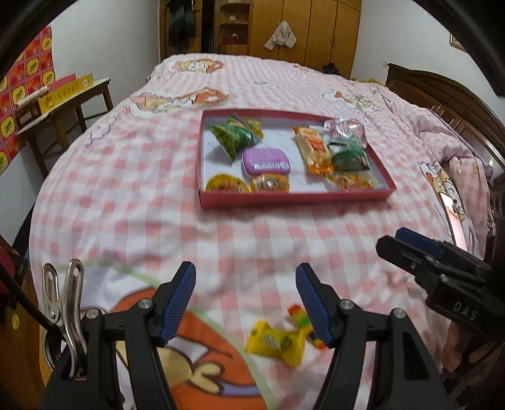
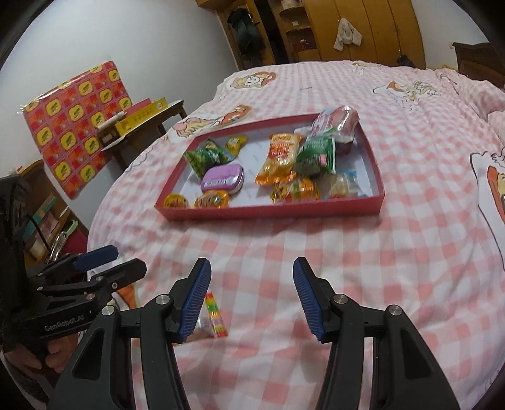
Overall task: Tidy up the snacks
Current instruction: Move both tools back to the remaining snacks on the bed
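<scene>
Nearest to us, our left gripper (image 1: 246, 302) hangs over the checked bedspread (image 1: 157, 189) with its jaws spread wide and nothing between them. Just beside its right finger lie a yellow sweet (image 1: 274, 342) and a small striped candy (image 1: 304, 320), both loose on the cloth. Our right gripper (image 2: 252, 296) is likewise spread apart and empty; the striped candy shows by its left finger.

Farther up the bed sits the red tray (image 1: 284, 200). On its left side we see a green packet (image 1: 235, 137), a purple tin (image 1: 265, 161) and two round orange snacks at the near wall. On its right lie an orange packet (image 1: 314, 148), another green packet (image 1: 348, 156) and a pink wrapped bag (image 2: 337, 121) on the far rim.

Beyond the bed stands a wooden wardrobe (image 1: 315, 28).
</scene>
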The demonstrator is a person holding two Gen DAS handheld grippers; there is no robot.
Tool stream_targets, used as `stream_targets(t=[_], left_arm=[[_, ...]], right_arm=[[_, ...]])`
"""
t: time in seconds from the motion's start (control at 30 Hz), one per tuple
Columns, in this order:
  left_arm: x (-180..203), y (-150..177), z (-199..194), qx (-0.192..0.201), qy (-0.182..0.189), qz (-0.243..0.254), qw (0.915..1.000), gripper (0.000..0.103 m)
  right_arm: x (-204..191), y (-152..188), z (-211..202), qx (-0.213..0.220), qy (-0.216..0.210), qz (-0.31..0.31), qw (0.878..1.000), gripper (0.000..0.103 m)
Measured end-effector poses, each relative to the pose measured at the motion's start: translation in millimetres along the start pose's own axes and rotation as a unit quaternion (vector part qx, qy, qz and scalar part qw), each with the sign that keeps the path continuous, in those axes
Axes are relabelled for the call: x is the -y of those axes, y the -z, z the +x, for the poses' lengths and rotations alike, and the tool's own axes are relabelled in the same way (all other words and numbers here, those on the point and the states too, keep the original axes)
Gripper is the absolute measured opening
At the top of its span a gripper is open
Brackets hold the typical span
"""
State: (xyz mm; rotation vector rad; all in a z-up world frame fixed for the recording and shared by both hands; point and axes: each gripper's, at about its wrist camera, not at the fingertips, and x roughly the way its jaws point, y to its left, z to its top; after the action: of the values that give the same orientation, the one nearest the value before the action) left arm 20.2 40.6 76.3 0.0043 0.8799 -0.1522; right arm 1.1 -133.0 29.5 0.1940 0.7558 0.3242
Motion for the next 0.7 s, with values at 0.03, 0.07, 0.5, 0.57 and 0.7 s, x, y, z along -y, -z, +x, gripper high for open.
stream_targets(t=[0.03, 0.07, 0.5, 0.57, 0.7], left_arm=[[1, 2, -1, -0.003, 0.002, 0.000, 1.0000, 0.069], [1, 6, -1, -0.007, 0.006, 0.001, 1.0000, 0.069], [12, 42, 3, -0.034, 0.012, 0.028, 0.9990, 0.066], [13, 45, 6, -0.033, 0.008, 0.035, 0.9988, 0.059], [16, 47, 14, -0.034, -0.001, 0.042, 0.9985, 0.054]], right_arm=[[0, 3, -1, -0.003, -0.001, 0.002, 1.000, 0.056], [0, 4, -1, -0.005, -0.002, 0.003, 1.000, 0.056], [-3, 14, -4, -0.018, -0.004, -0.001, 1.000, 0.056], [-4, 15, -3, -0.020, -0.003, -0.001, 1.000, 0.056], [-3, 16, -1, -0.023, -0.003, -0.001, 1.000, 0.056]])
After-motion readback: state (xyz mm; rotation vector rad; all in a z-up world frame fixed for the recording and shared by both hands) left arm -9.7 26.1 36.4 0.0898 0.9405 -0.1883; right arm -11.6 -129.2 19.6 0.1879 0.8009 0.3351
